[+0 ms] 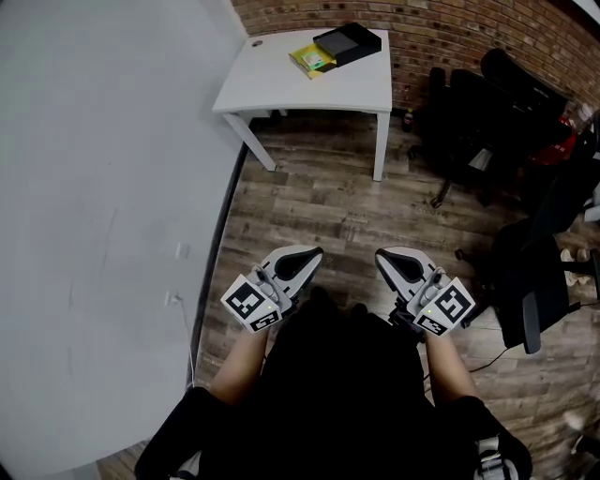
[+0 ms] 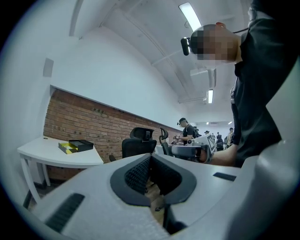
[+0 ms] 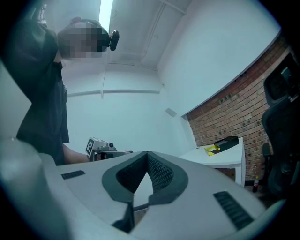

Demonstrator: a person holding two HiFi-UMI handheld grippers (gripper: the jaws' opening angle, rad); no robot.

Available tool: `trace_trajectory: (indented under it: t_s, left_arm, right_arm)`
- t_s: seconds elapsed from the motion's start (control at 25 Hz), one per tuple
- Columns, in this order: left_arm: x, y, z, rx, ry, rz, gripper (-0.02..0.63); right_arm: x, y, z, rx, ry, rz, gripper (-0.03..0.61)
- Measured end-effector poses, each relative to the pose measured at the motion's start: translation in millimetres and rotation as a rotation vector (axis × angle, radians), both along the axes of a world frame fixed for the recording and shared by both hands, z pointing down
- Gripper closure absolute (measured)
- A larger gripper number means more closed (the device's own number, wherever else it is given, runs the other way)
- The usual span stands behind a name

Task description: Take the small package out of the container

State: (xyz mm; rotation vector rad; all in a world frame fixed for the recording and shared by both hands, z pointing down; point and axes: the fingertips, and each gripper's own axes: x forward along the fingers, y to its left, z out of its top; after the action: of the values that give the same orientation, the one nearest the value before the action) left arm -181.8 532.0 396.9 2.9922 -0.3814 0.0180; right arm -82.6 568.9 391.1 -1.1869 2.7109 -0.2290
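I am holding the left tongs (image 2: 150, 156) pressed together, ribbed pads meeting at the tips with nothing between them, and the right tongs (image 3: 146, 154) are sitting the same way, closed on nothing. I am carrying both low and close to the body, side by side and pointing roughly level ahead. I judge this is a travelling posture, since nothing is within reach to grab. Below them I am looking at wood floor (image 1: 328, 202), with a pale wall (image 1: 94, 187) running along my left and dark office chairs (image 1: 473, 122) clustering off to my right. The white table (image 1: 281, 89) is standing well ahead against the brick wall (image 1: 450, 28). The container, a black box (image 1: 349, 41), is resting toward the table's back by the bricks, probably pushed there to leave the front clear. A flat yellow piece (image 1: 312, 59) is lying right against its nearer side. From here I cannot tell whether that yellow piece is the small package itself or whether the package is lying inside the box. The task is not yet under way: I am needing to close the gap to the table first, then spread one pair of tongs before reaching in
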Motion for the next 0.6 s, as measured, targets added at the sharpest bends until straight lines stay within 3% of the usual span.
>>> trace_trajectory:
  t_s: [0.6]
  left_arm:
    - [28, -48, 13, -0.047, 0.04, 0.03, 0.598]
  right_arm:
    - [28, -40, 8, -0.04, 0.063, 0.034, 0.572]
